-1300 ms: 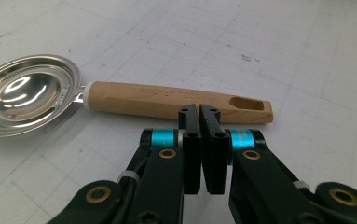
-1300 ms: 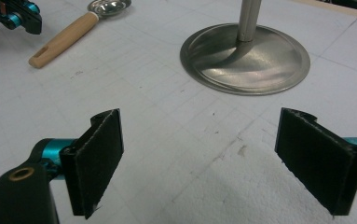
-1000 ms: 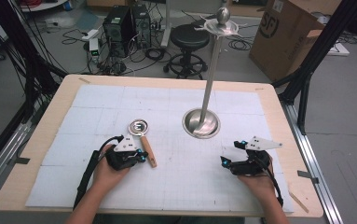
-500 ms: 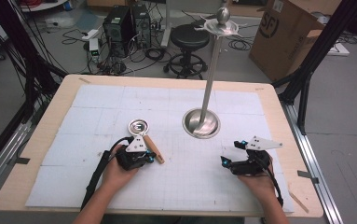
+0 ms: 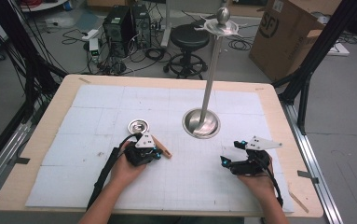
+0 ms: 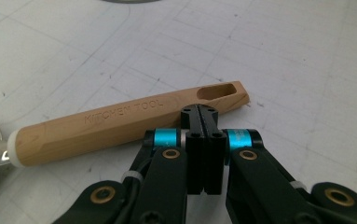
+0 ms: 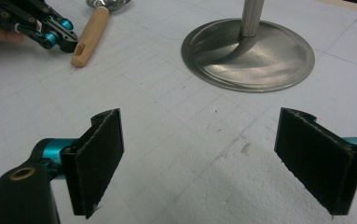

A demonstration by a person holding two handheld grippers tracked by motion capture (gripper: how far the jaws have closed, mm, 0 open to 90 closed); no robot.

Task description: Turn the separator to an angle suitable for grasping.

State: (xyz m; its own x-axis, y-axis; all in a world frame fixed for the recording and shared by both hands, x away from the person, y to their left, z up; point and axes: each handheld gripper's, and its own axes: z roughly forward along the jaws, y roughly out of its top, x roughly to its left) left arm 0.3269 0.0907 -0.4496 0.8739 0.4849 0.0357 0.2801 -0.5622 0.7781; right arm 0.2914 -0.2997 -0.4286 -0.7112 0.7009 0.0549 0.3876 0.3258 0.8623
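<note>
Fingers of the left gripper (image 6: 203, 112) are seen pressed together with nothing between them, their tips just beside the slotted end of the handle. Fingers of the right gripper (image 7: 218, 163) are held wide apart over bare matting, nothing between them.

The light wooden bench (image 5: 41, 126) is covered by a white gridded foam mat (image 5: 97, 107) over most of its top. A tall polished steel stand with a round dished base (image 5: 201, 122) is set on the mat slightly right of centre, its pole rising to a small disc and ball at the top. In the right gripper view, the base is seen ahead of the spread fingers, well apart from them.

The small metal ladle with a pale wooden handle (image 6: 120, 123) is laid flat on the mat, left of the stand's base. Its round steel bowl (image 5: 139, 125) lies on the far side of the left gripper, and the handle runs back toward the person's right. The handle is stamped "KITCHEN TOOL" and ends in an oval hanging slot (image 6: 216, 91). Whether the closed tips touch the handle cannot be told.
</note>
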